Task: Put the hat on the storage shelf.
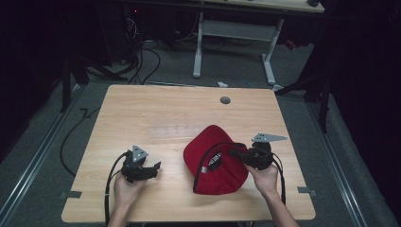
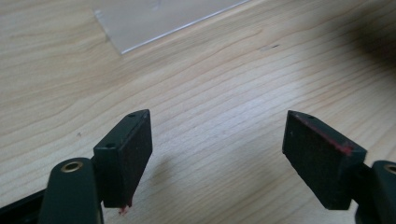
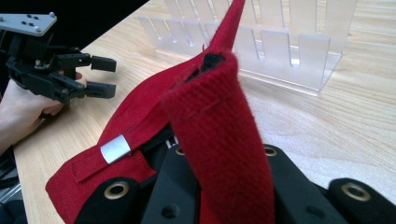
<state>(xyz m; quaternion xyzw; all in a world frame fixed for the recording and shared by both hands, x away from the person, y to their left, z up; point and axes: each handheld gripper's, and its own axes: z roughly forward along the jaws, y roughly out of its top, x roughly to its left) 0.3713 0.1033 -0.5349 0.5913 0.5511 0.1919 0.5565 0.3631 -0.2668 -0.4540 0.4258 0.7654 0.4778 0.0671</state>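
A red cap [image 1: 208, 142] lies right of the table's middle. My right gripper [image 1: 231, 152] reaches over it from the right. In the right gripper view its jaws [image 3: 219, 158] are shut on a red fabric band [image 3: 219, 116] of the cap, which stands up between them. A small silver tab [image 3: 115, 149] shows on the cap's strap below. My left gripper [image 1: 153, 168] rests on the wood to the cap's left, apart from it. It stands open [image 2: 217, 140] over bare table, and also appears at the far left [image 3: 100, 77] in the right gripper view.
A clear slotted acrylic rack [image 3: 280, 51] stands on the table [image 1: 142, 109] just beyond the cap, faint from above [image 1: 172, 130]. A round grommet [image 1: 225, 100] sits near the far edge. Cables trail on the floor [image 1: 142, 61], and another desk's white legs [image 1: 198, 42] stand behind.
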